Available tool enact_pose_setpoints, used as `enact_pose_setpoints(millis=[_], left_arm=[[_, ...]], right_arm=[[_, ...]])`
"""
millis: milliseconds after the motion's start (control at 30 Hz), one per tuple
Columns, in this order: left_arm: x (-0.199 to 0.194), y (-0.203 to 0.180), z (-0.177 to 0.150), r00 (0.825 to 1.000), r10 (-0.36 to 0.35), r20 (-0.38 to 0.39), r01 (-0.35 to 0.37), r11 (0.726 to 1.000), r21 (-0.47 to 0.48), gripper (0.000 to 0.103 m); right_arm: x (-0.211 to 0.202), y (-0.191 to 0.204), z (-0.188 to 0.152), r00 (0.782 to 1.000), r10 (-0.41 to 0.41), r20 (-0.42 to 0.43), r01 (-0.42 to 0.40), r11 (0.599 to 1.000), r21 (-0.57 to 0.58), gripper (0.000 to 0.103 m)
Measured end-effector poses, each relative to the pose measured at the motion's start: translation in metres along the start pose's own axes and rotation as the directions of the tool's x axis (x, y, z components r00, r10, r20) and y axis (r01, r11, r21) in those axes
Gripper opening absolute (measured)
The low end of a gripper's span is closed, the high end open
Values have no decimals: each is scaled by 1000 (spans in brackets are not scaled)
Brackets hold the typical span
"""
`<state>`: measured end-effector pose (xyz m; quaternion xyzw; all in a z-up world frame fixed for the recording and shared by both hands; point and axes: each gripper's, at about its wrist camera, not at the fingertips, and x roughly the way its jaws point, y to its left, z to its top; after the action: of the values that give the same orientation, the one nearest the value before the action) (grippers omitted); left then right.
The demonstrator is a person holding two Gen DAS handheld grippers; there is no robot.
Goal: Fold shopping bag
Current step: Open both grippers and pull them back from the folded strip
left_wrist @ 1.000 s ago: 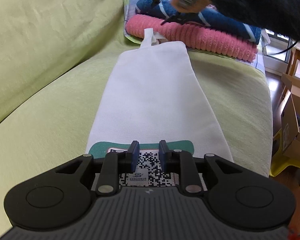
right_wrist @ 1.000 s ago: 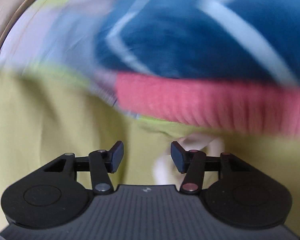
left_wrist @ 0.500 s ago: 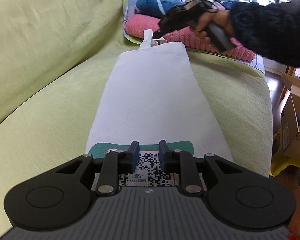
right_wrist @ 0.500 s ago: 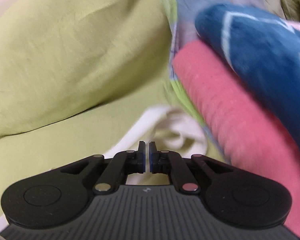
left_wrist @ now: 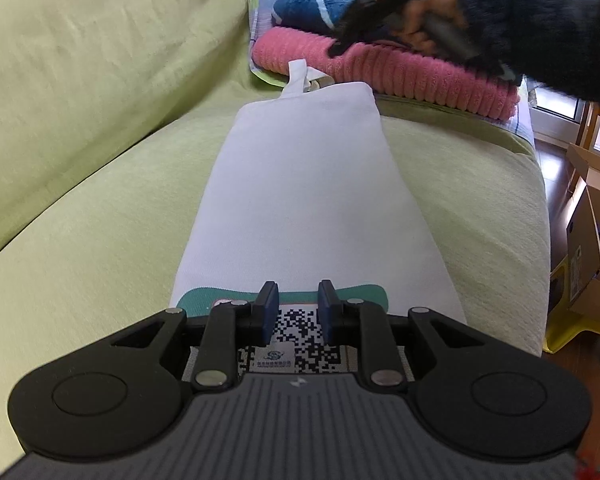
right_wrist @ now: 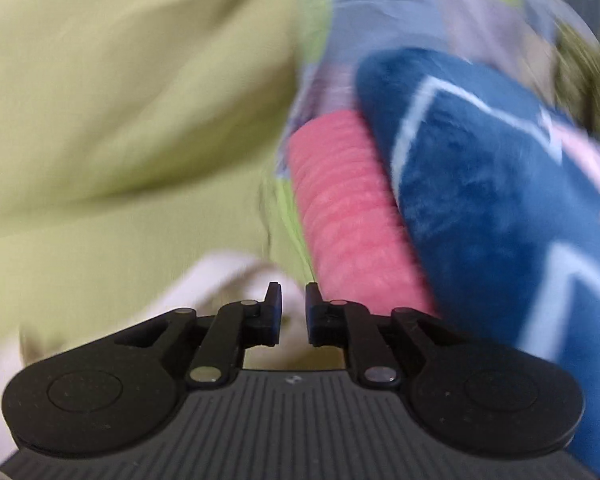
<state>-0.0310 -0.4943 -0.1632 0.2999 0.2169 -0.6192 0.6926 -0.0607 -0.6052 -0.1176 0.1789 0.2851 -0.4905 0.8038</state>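
Across the green sofa (left_wrist: 80, 208) seat lies the white shopping bag (left_wrist: 304, 200), spread flat and lengthwise, its printed end with the teal patch and QR code (left_wrist: 298, 330) nearest the left-wrist camera and its handle (left_wrist: 298, 76) at the far end, touching the folded pink towel (left_wrist: 400, 72). A blue patterned blanket (left_wrist: 308, 8) sits on top of that towel, both stacked against the sofa back. Cardboard boxes (left_wrist: 592, 240) stand on the floor off the seat's right edge (beside something yellow). A dark fuzzy sleeve (left_wrist: 548, 32) reaches in over the towel, its hand (left_wrist: 428, 12) gripping the right gripper (left_wrist: 342, 42), which is raised above the pink towel near the bag's handle. From its own blurred view the right gripper (right_wrist: 293, 312) has jaws parted by a narrow gap, with nothing between them. The left gripper (left_wrist: 298, 312) hovers over the QR code, jaws slightly apart and empty.
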Motion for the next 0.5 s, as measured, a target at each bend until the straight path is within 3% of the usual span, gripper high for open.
enact_pose_setpoints(millis=[100, 267, 367, 500], left_arm=[[0, 0, -1, 1000, 5, 6, -5, 1000, -13, 25], [2, -4, 3, 1000, 22, -8, -22, 1000, -5, 25], [-2, -8, 5, 999, 40, -34, -38, 998, 48, 25], [-22, -13, -4, 994, 72, -88, -65, 994, 83, 25]], right_arm=[[-17, 3, -5, 1000, -19, -16, 18, 999, -28, 16], [-81, 34, -94, 998, 52, 25, -55, 988, 144, 18], [-105, 67, -151, 994, 106, 8, -104, 950, 294, 19], [-139, 106, -201, 978, 206, -23, -179, 893, 414, 20]])
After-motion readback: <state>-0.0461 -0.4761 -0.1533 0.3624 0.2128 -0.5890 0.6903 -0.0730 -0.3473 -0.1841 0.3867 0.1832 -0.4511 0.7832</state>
